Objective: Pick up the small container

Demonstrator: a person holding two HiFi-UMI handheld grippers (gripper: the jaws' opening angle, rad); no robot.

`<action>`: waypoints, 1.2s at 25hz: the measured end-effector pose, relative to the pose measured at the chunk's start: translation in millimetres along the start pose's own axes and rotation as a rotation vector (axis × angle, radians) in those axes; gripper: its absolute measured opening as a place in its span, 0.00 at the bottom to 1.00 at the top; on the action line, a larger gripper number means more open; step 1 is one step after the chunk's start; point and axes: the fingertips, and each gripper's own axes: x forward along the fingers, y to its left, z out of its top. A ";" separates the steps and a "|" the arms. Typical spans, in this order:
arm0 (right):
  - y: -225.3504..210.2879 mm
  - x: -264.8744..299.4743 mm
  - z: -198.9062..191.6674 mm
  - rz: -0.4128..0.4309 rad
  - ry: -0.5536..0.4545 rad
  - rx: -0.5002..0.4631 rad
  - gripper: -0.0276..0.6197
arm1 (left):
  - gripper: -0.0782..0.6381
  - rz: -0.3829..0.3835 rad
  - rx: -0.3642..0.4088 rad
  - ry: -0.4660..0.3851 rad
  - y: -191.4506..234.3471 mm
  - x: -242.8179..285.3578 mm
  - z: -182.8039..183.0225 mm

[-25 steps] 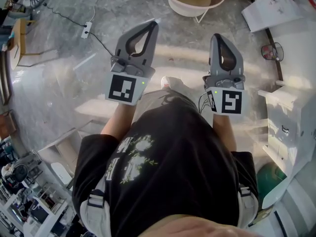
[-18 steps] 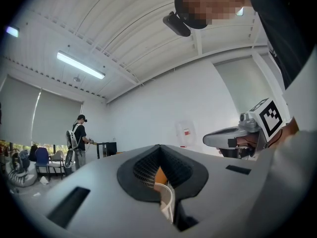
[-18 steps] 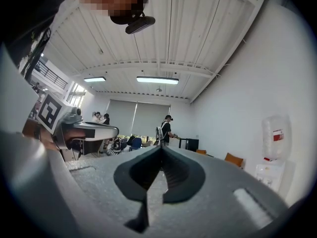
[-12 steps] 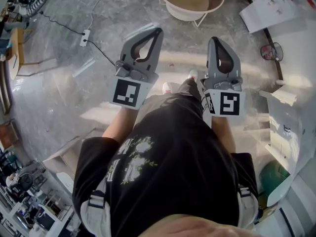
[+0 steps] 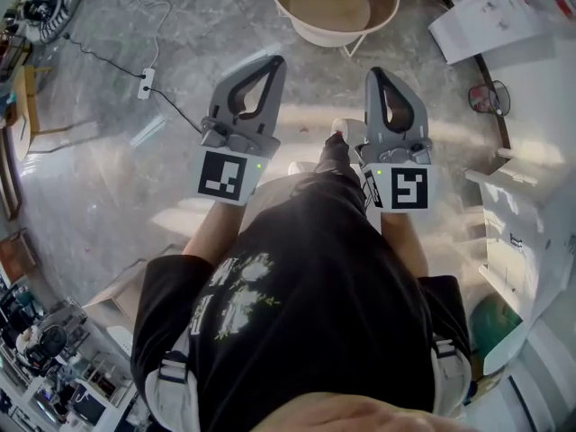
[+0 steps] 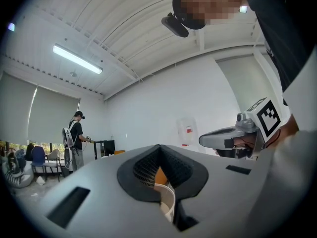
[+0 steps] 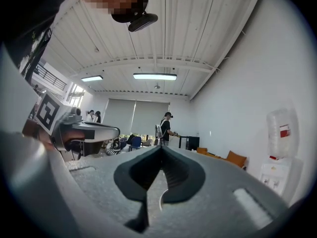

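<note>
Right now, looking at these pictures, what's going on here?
A person holds the left gripper and the right gripper level out in front, side by side above a grey floor. Both are shut and empty. A round white table stands on the floor just ahead of them. Nothing has been picked up yet.

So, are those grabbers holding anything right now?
No, nothing. The left gripper and the right gripper are both shut and empty.
</note>
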 end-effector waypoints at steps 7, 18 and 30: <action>-60.2 45.7 -4.8 0.031 0.002 -0.001 0.04 | 0.12 0.028 0.006 -0.008 13.4 71.7 6.7; -148.5 83.6 -8.5 0.054 -0.011 0.000 0.04 | 0.12 0.049 0.012 -0.007 5.8 161.8 17.6; -200.1 98.7 -30.6 0.104 0.010 0.007 0.04 | 0.12 0.087 0.007 -0.012 -9.2 218.0 11.7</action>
